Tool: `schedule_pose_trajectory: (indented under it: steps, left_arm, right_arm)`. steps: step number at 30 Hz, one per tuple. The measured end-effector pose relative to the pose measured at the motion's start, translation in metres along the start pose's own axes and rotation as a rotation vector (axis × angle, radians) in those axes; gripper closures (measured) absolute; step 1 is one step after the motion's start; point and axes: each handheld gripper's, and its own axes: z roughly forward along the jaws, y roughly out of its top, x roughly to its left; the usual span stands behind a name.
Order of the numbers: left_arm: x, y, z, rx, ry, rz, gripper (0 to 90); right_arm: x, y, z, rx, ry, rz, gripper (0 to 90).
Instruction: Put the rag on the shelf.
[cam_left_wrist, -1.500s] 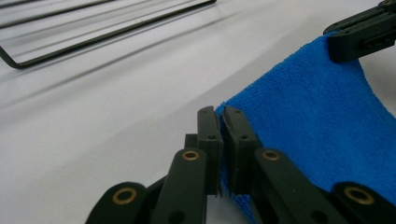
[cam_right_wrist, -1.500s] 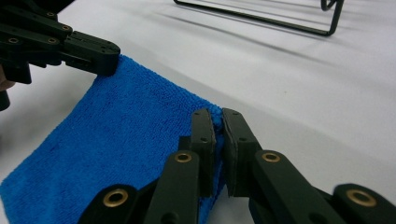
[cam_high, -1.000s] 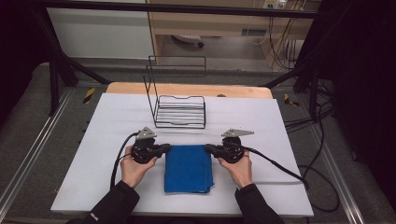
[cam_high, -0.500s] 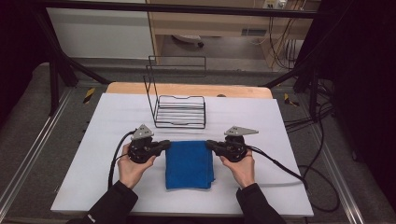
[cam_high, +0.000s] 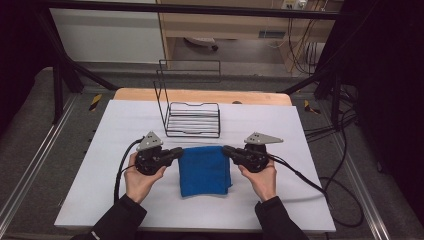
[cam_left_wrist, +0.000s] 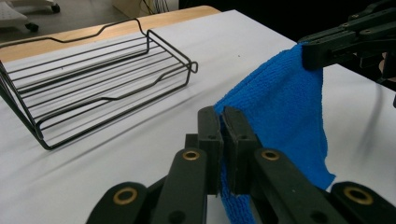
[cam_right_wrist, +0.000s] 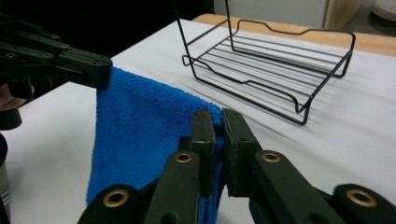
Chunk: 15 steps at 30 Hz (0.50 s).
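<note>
Two grippers, one cloth, one rack. Item one: blue cloth, hanging between my hands above the white table, lower edge trailing toward me. Item two: my left gripper, jaws pressed together on the cloth's far left corner. Item three: my right gripper, jaws likewise pinching the far right corner. Item four: black wire rack, standing on the table just beyond the cloth, apart from it.

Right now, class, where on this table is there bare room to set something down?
Bare white table lies left of the left tongs, right of the right tongs, and both sides of the wire rack. The middle is crowded: cloth, tongs and hands.
</note>
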Motion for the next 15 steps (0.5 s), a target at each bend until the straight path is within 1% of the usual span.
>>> schedule_pose_trajectory:
  steps: [2, 4, 8, 15]
  left_arm:
    - [-0.001, 0.002, -0.002, -0.012, -0.002, -0.001, 86.2]
    - [-0.002, 0.004, -0.004, -0.021, 0.000, 0.003, 86.2]
    - [-0.003, 0.009, -0.008, -0.041, 0.001, 0.004, 86.2]
    - [-0.005, 0.020, -0.017, -0.087, 0.008, 0.022, 86.2]
  right_arm:
    - [0.002, 0.003, -0.003, -0.013, 0.004, -0.001, 84.6]
    - [0.004, 0.007, -0.006, -0.031, 0.002, -0.015, 84.7]
    - [0.007, 0.010, -0.009, -0.043, -0.005, -0.029, 84.7]
    - [0.013, 0.021, -0.015, -0.078, -0.018, -0.060, 85.0]
